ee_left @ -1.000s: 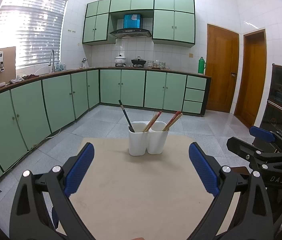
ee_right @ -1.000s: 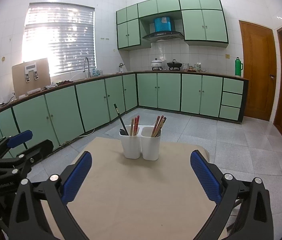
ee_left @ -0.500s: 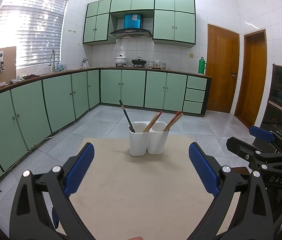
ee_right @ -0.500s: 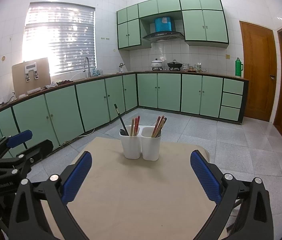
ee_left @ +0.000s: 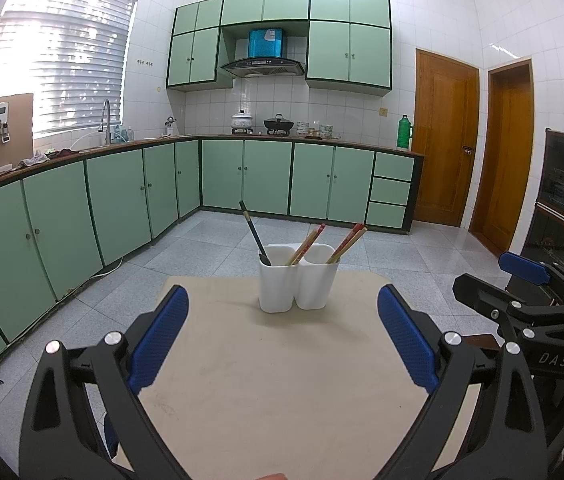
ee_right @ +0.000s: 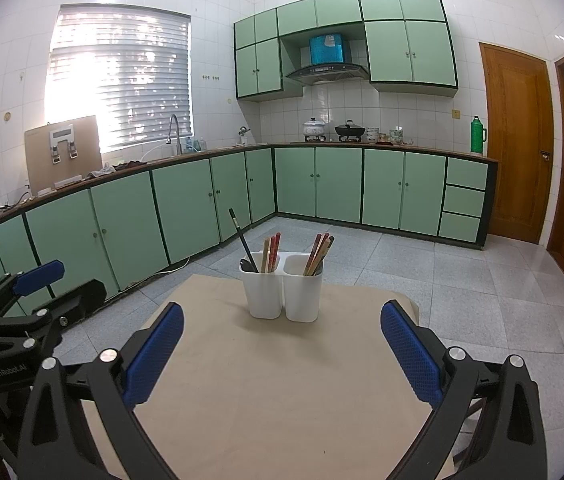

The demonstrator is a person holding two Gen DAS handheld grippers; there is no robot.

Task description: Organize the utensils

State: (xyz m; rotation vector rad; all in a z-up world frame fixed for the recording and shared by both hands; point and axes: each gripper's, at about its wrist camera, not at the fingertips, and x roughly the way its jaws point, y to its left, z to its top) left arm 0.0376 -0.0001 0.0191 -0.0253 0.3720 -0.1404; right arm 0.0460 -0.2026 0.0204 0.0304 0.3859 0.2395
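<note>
Right wrist view: the white two-cup holder stands near the far end of the beige surface, chopsticks in both cups and a black-handled utensil leaning out of the left one. The right claw and left claw gape empty, well short. Likely risk: a pull on slanted sticks tips the light holder.

Two markings can be read. In the left wrist view, white letters "DAS" stand on the black body of the right gripper. In the right wrist view, white lettering on the black body of the left gripper reads, as far as the small print allows, "GenRobot.AI". No other text is legible.
</note>
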